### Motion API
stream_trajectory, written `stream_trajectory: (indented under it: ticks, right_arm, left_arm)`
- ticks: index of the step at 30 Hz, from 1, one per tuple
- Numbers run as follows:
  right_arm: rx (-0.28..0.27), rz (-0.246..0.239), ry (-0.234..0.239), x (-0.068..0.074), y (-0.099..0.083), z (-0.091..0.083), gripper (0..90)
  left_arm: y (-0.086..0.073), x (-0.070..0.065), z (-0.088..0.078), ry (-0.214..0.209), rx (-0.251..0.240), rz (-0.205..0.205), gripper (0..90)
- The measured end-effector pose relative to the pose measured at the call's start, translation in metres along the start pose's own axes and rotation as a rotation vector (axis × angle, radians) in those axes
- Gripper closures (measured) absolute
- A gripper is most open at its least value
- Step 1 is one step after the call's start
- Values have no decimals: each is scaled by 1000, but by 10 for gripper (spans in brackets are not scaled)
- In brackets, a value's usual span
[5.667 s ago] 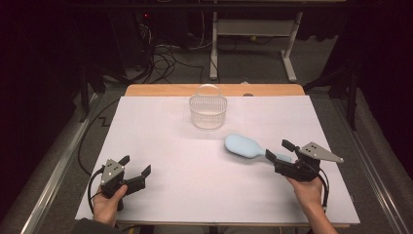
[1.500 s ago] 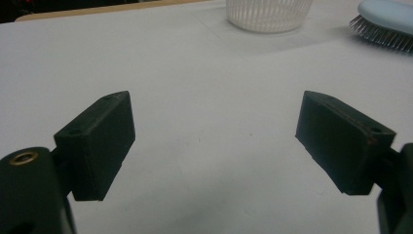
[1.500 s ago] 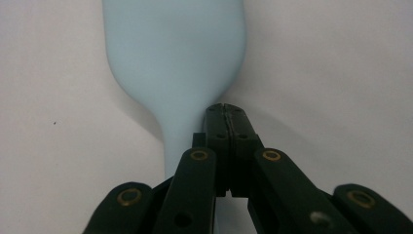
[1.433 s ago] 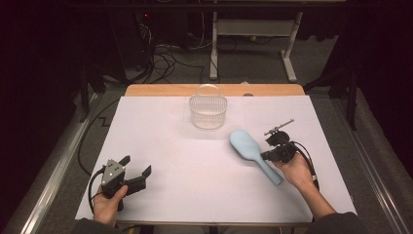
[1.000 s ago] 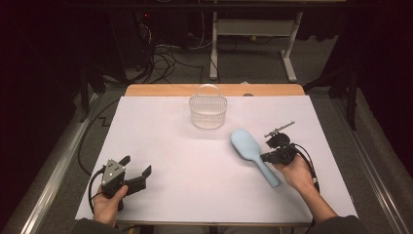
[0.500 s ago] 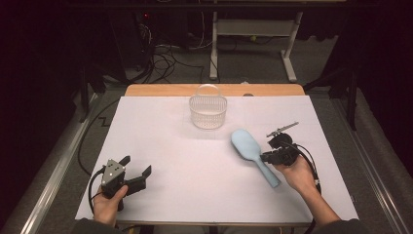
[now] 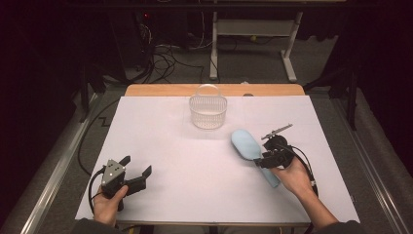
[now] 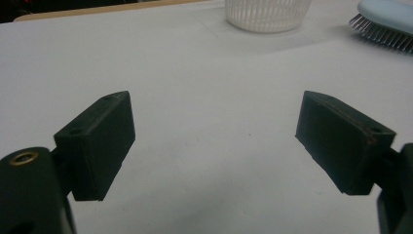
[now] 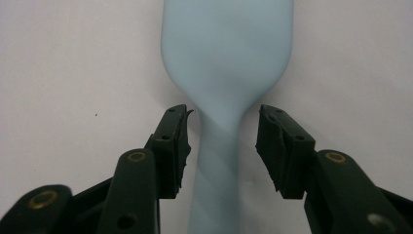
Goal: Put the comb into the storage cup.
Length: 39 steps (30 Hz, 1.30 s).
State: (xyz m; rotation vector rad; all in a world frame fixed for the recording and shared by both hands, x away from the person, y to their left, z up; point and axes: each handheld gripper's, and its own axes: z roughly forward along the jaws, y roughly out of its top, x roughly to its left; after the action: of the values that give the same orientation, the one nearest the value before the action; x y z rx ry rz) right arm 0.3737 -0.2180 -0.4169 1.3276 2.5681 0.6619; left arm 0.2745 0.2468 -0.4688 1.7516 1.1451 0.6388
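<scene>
Between your left gripper point(image 7: 134, 170) and the hairbrush point(image 7: 253, 155) the white table point(image 7: 160, 126) lies bare, so you can sweep across the near half freely. The white basket point(image 7: 208, 111) stands at the far middle, well apart from both hands, and blocks only that patch. Your right gripper point(image 9: 221, 146) has just been opening; its jaws straddle the brush handle with a gap on each side, free to lift off.

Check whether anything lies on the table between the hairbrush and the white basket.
Nothing visible does. The light blue hairbrush lies bristles down to the near right of the white mesh basket, with bare white table between them. The right claw straddles its handle, pads off it.
</scene>
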Motion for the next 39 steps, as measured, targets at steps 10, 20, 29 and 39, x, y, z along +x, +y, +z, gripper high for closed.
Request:
stream_trajectory:
  ticks: [10,20,29,39]
  right_arm:
    - [44,-11,-18,5,2,12,517]
    - [87,-12,-43,8,5,24,520]
    - [96,-24,-73,8,8,29,558]
    - [95,-34,-86,9,9,29,660]
  left_arm:
    - [0,0,0,-1,1,0,154]
    - [0,0,0,-2,3,1,153]
    - [0,0,0,-2,3,2,153]
    - [0,-1,0,3,2,8,153]
